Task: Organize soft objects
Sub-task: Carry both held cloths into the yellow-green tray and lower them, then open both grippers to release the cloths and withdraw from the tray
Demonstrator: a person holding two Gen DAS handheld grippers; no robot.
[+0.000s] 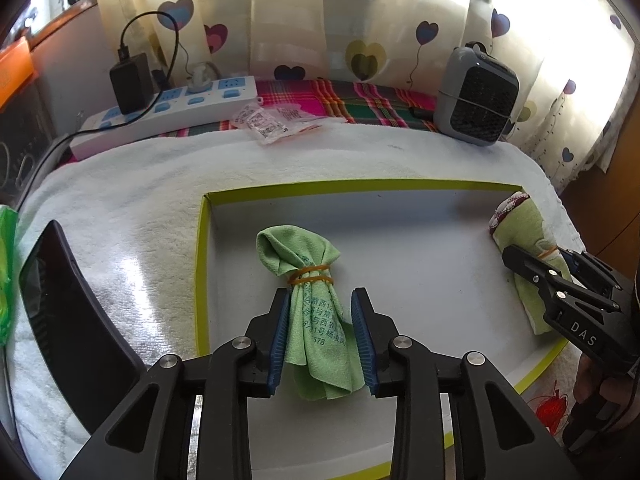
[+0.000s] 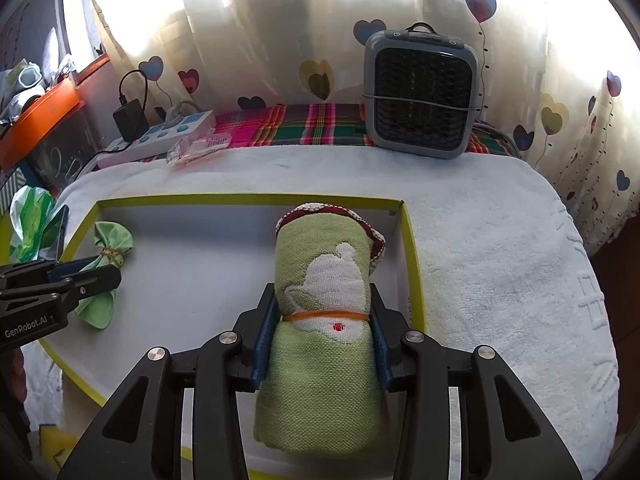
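A thin green cloth (image 1: 316, 312) tied with a rubber band lies in the white box with a yellow-green rim (image 1: 202, 264). My left gripper (image 1: 322, 336) straddles it, open, with a gap on the right pad. It also shows in the right wrist view (image 2: 106, 272). A thick green knitted towel roll (image 2: 326, 320) with an orange band lies at the box's right side (image 2: 412, 264). My right gripper (image 2: 322, 344) is around it, pads against both sides. In the left wrist view the roll (image 1: 524, 240) and right gripper (image 1: 560, 276) sit at right.
The box rests on a white towel (image 1: 120, 208) over a plaid cloth. A power strip (image 1: 168, 108) with a charger, plastic packets (image 1: 272, 120) and a grey fan heater (image 2: 420, 92) stand behind. A dark phone (image 1: 60, 304) and green bag (image 2: 28, 220) lie left.
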